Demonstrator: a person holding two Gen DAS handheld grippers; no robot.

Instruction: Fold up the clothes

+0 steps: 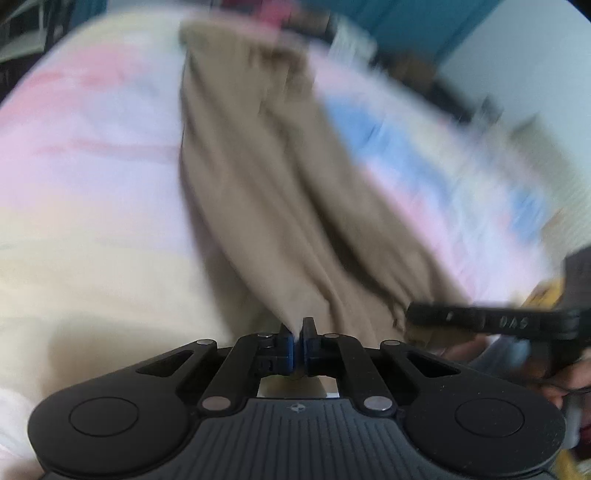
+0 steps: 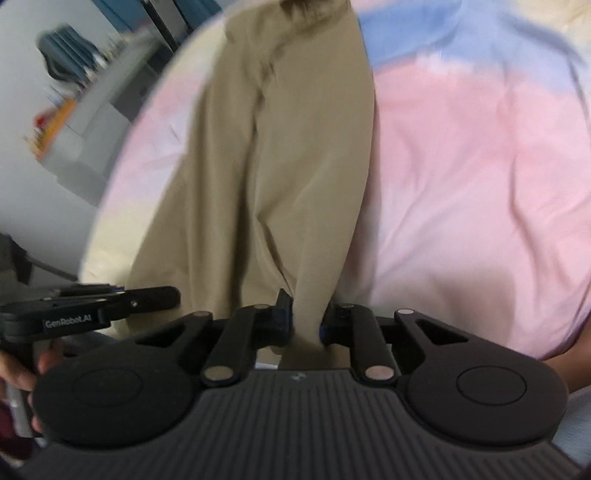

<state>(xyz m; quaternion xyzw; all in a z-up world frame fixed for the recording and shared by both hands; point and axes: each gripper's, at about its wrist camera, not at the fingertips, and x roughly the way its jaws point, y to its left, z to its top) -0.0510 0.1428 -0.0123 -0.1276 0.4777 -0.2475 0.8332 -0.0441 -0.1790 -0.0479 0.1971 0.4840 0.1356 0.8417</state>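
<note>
A tan garment [image 1: 258, 192] that looks like trousers lies stretched away from me over a pastel bedspread [image 1: 81, 155]. My left gripper [image 1: 296, 341] is shut on the garment's near edge, a thin pinch of cloth between its pads. In the right wrist view the same tan garment [image 2: 280, 147] runs up the frame, and my right gripper [image 2: 304, 325] is shut on a thicker fold of it. The right gripper [image 1: 480, 321] shows at the right of the left wrist view, the left gripper [image 2: 92, 310] at the left of the right wrist view. Both hold the same end, side by side.
The bedspread [image 2: 480, 166] is pink, blue and cream and fills most of both views. Past the bed's edge are a pale floor [image 2: 44, 192], blurred furniture and a teal wall [image 1: 424, 26]. A hand [image 2: 22, 373] holds the left gripper's handle.
</note>
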